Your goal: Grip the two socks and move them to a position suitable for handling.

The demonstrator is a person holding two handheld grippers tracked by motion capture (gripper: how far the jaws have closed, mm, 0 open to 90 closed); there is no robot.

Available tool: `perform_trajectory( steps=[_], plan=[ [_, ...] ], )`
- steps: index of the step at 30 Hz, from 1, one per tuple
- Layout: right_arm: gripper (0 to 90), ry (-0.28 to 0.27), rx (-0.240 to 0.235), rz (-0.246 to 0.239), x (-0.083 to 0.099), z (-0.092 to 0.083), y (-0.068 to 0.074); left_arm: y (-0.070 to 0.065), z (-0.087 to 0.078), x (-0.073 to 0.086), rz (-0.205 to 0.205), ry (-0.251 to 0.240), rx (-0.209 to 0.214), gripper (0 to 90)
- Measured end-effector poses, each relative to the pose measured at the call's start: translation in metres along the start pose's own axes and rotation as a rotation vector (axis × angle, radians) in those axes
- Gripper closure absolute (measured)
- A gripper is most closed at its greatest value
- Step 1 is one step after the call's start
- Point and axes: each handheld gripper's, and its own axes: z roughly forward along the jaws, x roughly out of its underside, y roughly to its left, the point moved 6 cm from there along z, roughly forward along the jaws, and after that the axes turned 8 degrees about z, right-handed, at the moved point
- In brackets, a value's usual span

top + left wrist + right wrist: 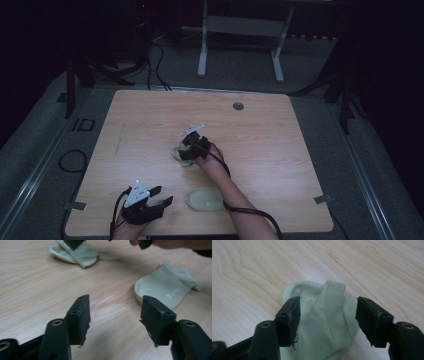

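Pale green sock [322, 325], folded over

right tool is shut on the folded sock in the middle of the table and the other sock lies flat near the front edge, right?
Not quite: the right tool is open, its jaws spread on either side of the folded sock without closing on it, as the right gripper view shows. The other sock does lie flat near the table's front edge.

Dim room, grey floor [40, 130], wooden table [260, 125]

Two socks on a table [150, 115]: one sock [204, 198] near the front edge, another sock [181, 155] behind it, mid-table.
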Motion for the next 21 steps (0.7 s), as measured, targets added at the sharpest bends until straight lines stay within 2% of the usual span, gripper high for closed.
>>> perform_trajectory(
  steps=[3, 5, 6, 7, 13, 15, 18, 20, 21],
  plan=[
    [34.4, 0.002, 0.010, 0.014, 0.002, 0.009, 0.003, 0.002, 0.000, 0.000, -0.012, 0.001, -0.010, 36.6],
    [34.3, 0.023, 0.015, 0.001, 0.003, 0.015, 0.006, 0.003, 0.000, 0.000, -0.019, -0.002, -0.010, 36.5],
    [34.2, 0.022, 0.024, -0.019, 0.004, 0.017, 0.007, 0.003, -0.001, -0.001, -0.019, -0.005, -0.008, 36.5],
    [35.2, 0.020, 0.023, -0.015, 0.004, 0.018, 0.008, 0.003, -0.001, -0.001, -0.017, -0.009, -0.004, 36.5],
    [49.4, 0.022, -0.018, -0.032, 0.004, 0.017, 0.012, 0.001, 0.001, 0.000, -0.007, -0.003, 0.007, 36.5],
    [57.3, 0.015, -0.025, -0.034, 0.005, 0.016, 0.014, 0.000, 0.001, 0.000, -0.001, 0.003, 0.008, 36.5],
    [71.5, 0.004, -0.020, -0.049, 0.006, 0.015, 0.017, -0.001, 0.002, 0.000, 0.004, 0.010, 0.004, 36.5],
    [71.5, 0.000, -0.018, -0.063, 0.006, 0.015, 0.018, -0.001, 0.002, 0.000, 0.004, 0.010, 0.004, 36.5],
    [78.5, 0.012, -0.001, -0.083, 0.007, 0.014, 0.020, -0.001, 0.003, 0.000, 0.008, 0.012, 0.005, 35.5]
  ],
)
